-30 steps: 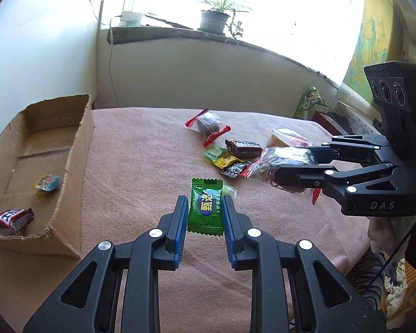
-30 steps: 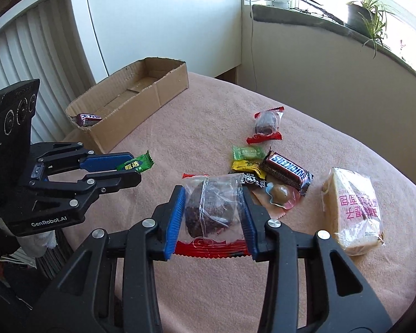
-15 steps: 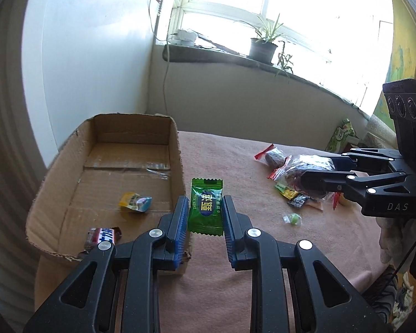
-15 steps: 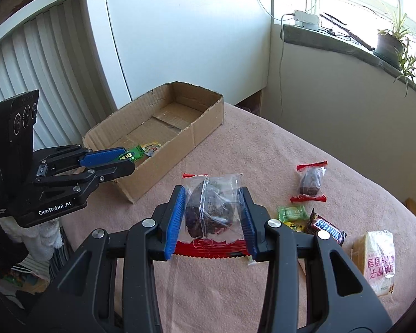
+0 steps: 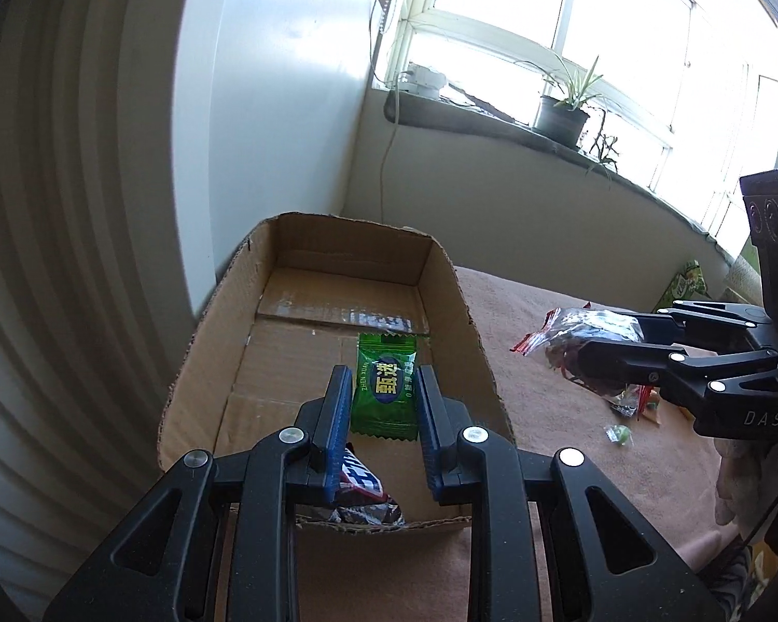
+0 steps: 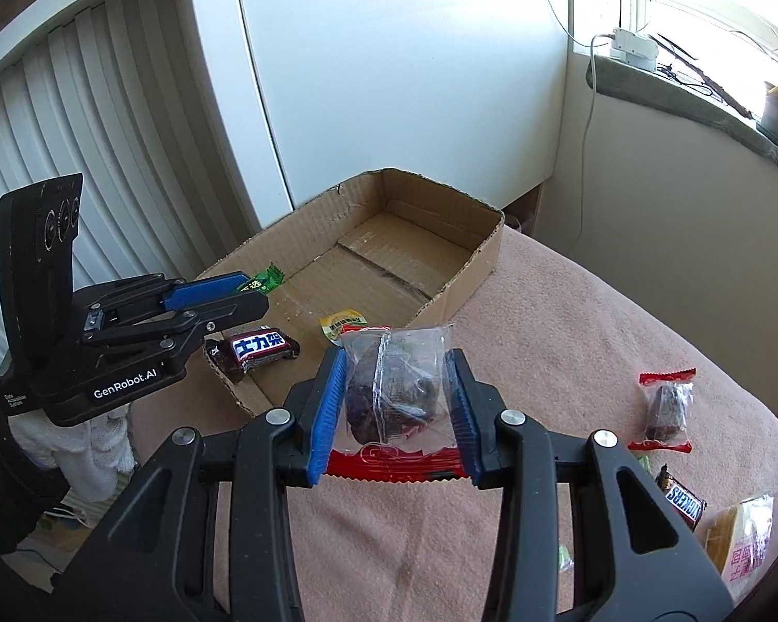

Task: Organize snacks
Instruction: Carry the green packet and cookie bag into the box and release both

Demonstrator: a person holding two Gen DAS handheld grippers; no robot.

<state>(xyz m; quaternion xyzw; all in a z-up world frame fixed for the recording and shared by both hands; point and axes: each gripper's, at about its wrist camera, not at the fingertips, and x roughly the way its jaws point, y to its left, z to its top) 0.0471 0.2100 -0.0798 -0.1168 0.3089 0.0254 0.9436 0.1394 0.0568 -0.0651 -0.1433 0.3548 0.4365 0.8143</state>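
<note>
Left gripper point(image 5: 384, 394) pinches green candy packet point(image 5: 385, 386) over cardboard box point(image 5: 472, 321); right gripper point(image 6: 397, 404) clamps clear dark-snack bag point(image 6: 394, 389) at box's 4 o'clock edge, risking a drop outside.

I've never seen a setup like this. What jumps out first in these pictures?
Two black claw-like grippers with blue pads, each pinching a snack. The left gripper holds a green candy packet over an open cardboard box, where a dark chocolate bar and a small yellow packet already lie. The right gripper holds a clear, red-edged packet with a dark cake above the pink tablecloth.
</note>
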